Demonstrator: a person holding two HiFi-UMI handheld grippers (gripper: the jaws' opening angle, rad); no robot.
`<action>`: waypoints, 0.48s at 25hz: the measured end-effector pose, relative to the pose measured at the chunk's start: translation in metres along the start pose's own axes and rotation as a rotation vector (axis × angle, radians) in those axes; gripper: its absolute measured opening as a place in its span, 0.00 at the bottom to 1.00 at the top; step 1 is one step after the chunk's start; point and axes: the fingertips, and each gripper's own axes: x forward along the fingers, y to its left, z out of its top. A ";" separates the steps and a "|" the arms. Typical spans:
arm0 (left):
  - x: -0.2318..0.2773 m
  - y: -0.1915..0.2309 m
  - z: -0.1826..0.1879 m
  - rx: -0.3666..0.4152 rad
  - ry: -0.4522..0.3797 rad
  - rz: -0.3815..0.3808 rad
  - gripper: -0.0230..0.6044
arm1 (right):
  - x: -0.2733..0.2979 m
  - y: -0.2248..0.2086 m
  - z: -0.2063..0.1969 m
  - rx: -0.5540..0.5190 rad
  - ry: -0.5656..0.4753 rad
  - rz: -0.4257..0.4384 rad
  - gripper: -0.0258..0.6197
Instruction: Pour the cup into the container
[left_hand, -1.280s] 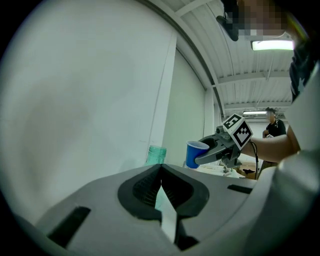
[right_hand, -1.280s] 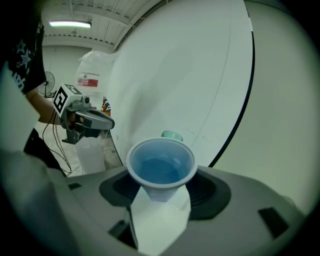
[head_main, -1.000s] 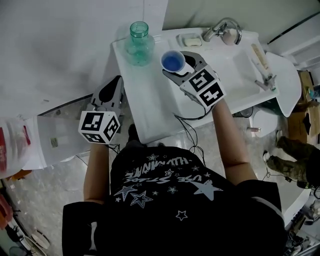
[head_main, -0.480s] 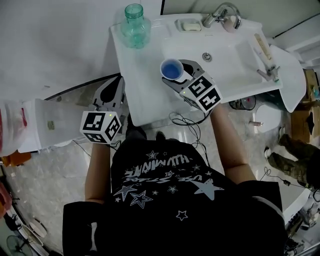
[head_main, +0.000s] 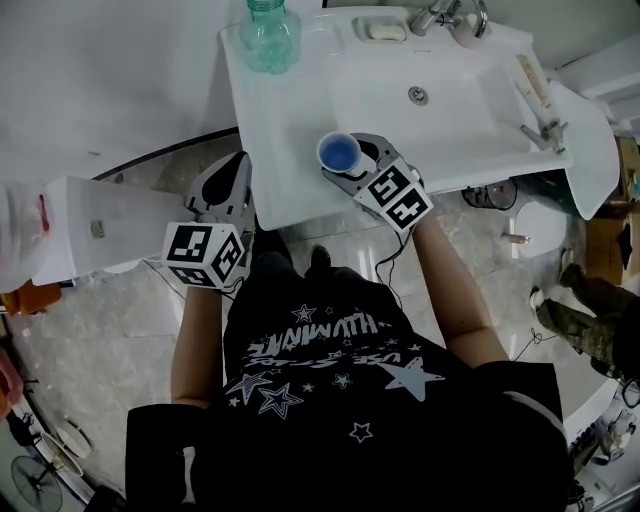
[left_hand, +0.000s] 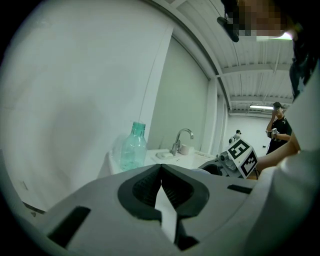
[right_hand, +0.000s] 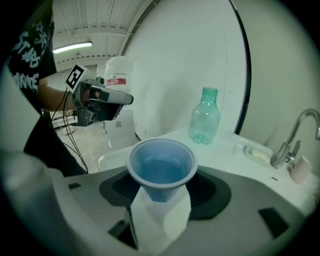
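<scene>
drawn back toward the near edge of the white counter (head_main: 290, 150) since the earlier frames, the right gripper (head_main: 352, 166) is now seen low over that edge rather than beside the bottle, and the blue cup (head_main: 340, 153) has been carried along with it. the left gripper (head_main: 226, 182) has been lowered a little and is kept off the counter's left side, at about 8 o'clock from the cup.

nearest, the left gripper's jaws are seen brought together at their tips, with nothing held between them. the right gripper's jaws are clamped on the lower body of the cup, one pad pressed to each side. the cup is held upright, its mouth open to the top, and liquid is seen inside it.

beyond the cup, the sink basin (head_main: 460, 110) is set into the counter at about 2 o'clock, with its drain (head_main: 418, 95) in view. farther off, the green-tinted bottle (head_main: 268, 35) stands upright and uncapped at the counter's far left corner, at about 11 o'clock from the cup and now well apart from it. a soap dish (head_main: 385, 30) lies at 12 o'clock along the far rim, and the faucet (head_main: 440, 14) is seen just to its right, at 1 o'clock.
</scene>
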 end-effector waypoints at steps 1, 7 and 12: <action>-0.001 -0.002 -0.003 -0.003 0.005 0.002 0.05 | 0.002 0.001 -0.004 0.006 0.001 0.004 0.47; -0.006 -0.008 -0.020 -0.015 0.035 0.015 0.05 | 0.013 0.005 -0.026 0.018 0.020 0.022 0.47; -0.009 -0.011 -0.029 -0.015 0.054 0.034 0.05 | 0.021 0.010 -0.035 0.010 0.034 0.056 0.48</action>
